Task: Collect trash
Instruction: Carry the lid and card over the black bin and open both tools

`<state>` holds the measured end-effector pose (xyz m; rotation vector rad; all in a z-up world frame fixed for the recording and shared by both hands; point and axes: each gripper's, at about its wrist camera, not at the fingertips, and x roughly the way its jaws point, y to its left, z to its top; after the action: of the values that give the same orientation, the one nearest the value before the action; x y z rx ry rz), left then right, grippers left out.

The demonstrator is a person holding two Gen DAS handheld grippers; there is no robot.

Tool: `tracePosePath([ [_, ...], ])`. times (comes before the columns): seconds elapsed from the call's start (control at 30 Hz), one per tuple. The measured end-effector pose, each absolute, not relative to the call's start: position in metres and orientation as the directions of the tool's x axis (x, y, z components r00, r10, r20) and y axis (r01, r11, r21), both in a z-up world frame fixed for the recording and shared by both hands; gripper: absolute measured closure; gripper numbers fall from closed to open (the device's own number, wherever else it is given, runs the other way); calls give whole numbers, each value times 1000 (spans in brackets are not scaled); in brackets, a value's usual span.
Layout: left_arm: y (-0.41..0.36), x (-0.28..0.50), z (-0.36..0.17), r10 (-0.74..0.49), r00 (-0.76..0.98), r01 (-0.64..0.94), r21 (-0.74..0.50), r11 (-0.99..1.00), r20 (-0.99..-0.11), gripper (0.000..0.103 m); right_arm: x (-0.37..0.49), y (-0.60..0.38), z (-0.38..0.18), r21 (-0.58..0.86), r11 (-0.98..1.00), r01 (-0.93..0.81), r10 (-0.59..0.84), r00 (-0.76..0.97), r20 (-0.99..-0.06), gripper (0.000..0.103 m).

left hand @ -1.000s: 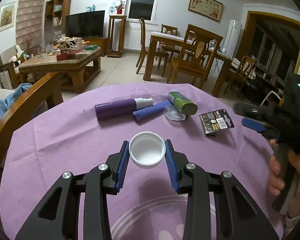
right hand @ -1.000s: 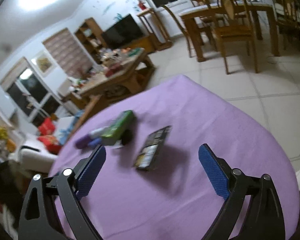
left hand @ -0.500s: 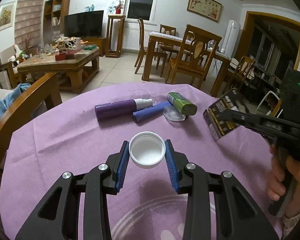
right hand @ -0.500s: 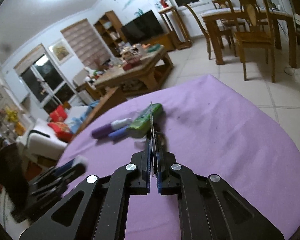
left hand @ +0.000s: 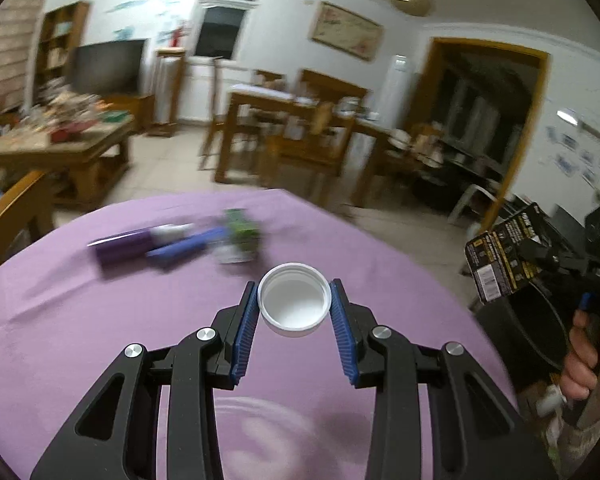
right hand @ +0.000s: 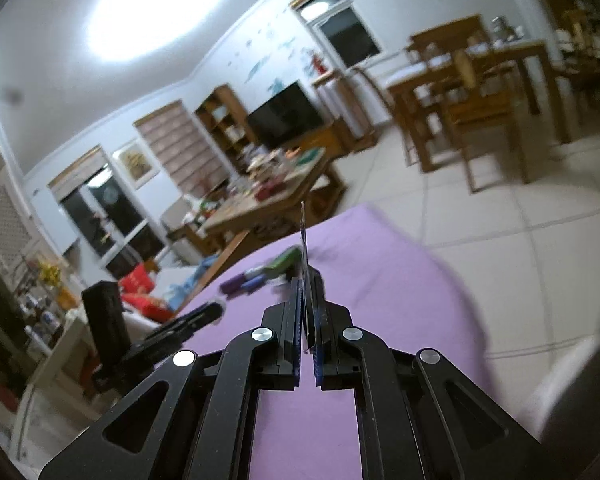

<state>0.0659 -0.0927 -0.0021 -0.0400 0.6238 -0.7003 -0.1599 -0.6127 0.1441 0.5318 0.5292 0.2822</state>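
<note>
My left gripper (left hand: 294, 294) is shut on a white round cap (left hand: 292, 300), open side up, held over the purple tablecloth (left hand: 100, 320). My right gripper (right hand: 308, 280) is shut on a flat black-and-yellow card package (right hand: 303, 256), seen edge-on in its own view. In the left wrist view the card package (left hand: 496, 260) hangs past the table's right edge, with a hand (left hand: 584, 356) on the gripper's grip. A purple bottle (left hand: 126, 246), a blue tube (left hand: 184, 248) and a green can (left hand: 242, 228) lie blurred at the far side of the table.
A dark round bin (left hand: 528, 332) stands beside the table under the card package. A wooden chair back (left hand: 12, 212) rises at the table's left edge. A dining table with chairs (left hand: 300, 132) and a cluttered coffee table (left hand: 60, 140) stand on the tiled floor beyond.
My right gripper closed on the card package, lifted it off the cloth and carried it right, past the table's edge. My left gripper shifted with the cap still in it.
</note>
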Motion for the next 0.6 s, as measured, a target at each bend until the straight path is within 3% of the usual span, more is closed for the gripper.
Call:
tracePosePath([
  [0.3, -236, -2, 20, -792, 335, 824, -250, 509, -510, 67, -277, -727, 137, 515, 851, 101, 143, 899, -413, 98],
  [0.6, -374, -64, 6, -832, 98, 924, -261, 280, -546, 67, -344, -808, 100, 523, 805, 278, -8, 888, -460, 98],
])
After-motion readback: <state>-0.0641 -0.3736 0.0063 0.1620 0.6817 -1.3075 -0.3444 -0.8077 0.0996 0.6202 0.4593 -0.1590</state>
